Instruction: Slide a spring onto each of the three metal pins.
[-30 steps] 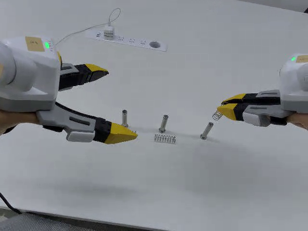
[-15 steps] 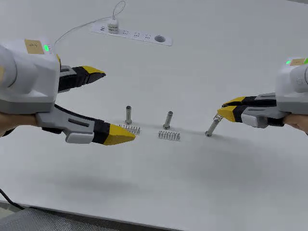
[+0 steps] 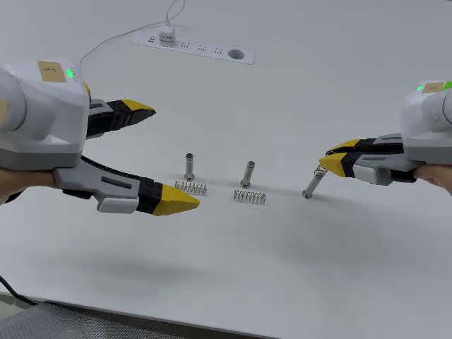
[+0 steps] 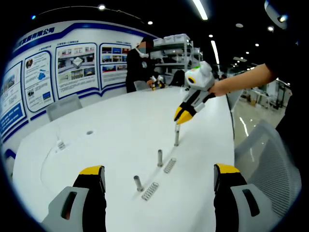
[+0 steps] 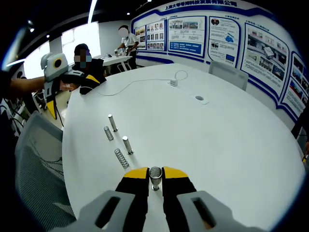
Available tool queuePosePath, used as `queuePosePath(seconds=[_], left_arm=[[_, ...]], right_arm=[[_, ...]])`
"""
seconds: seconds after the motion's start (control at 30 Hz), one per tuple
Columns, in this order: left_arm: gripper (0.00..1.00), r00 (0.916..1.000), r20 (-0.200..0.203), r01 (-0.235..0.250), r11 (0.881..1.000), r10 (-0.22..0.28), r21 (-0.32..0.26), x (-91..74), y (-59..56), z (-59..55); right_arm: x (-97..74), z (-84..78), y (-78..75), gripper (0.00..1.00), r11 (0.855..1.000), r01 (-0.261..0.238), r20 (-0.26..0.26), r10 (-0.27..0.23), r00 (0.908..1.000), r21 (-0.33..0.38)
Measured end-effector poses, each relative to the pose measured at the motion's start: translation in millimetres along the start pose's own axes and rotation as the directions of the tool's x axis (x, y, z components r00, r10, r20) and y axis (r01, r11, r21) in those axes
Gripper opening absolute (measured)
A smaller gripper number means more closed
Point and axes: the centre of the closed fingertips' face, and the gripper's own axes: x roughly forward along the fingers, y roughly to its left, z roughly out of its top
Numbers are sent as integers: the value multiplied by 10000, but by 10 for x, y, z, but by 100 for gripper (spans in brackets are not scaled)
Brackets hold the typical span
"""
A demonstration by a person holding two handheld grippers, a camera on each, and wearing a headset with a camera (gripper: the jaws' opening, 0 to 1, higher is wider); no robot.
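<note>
Springs on pins: none seated, first one at the pin's tip

Head view. Found right gripper (image 3: 325,161) clamped on held spring (image 3: 320,171), presented at the top end of right pin (image 3: 310,186), itself tilted toward that gripper. Cannot confirm whether the coil has caught the pin's tip. Found left gripper (image 3: 174,157) with jaws wide apart, carrying nothing, hovering over the table (image 3: 296,282) near left pin (image 3: 189,167). Noted left pin and middle pin (image 3: 248,174) upright and bare. Noted first loose spring (image 3: 191,188) lying flat just beside left pin, second loose spring (image 3: 249,197) flat just beside middle pin. Power strip (image 3: 194,48) well apart at the far edge.

Left gripper view. Confirmed own jaws spread, nothing between them. Sighted three pins in a row ahead, two springs on the surface beside the nearer two, right gripper (image 4: 185,114) over the farthest pin.

Right gripper view. Confirmed jaws pinched on held spring (image 5: 155,173), coil end facing the camera. Sighted two bare pins and two loose springs beyond.

Assessment. Judged zero of three complete. Outstanding: push held spring down right pin, then pick up and fit both loose springs.
</note>
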Motion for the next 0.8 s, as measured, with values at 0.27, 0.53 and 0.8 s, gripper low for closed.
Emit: queuePosePath(seconds=[0.27, 0.53, 0.8], left_arm=[[95, 10000, -65, 41, 10000, -41, -36, -1, -21, -24], [95, 9995, 309, 76, 9990, -62, -440, -14, -44, 42], [95, 9997, 200, 110, 9988, -101, -478, 12, -71, 7]], right_arm=[[66, -77, 15, 11, 9997, 4, -316, -12, 9995, -250], [168, -163, 24, 11, 9995, -65, -674, 44, 9977, -313], [223, -236, 43, 11, 9989, -74, -929, 30, 9957, -463]])
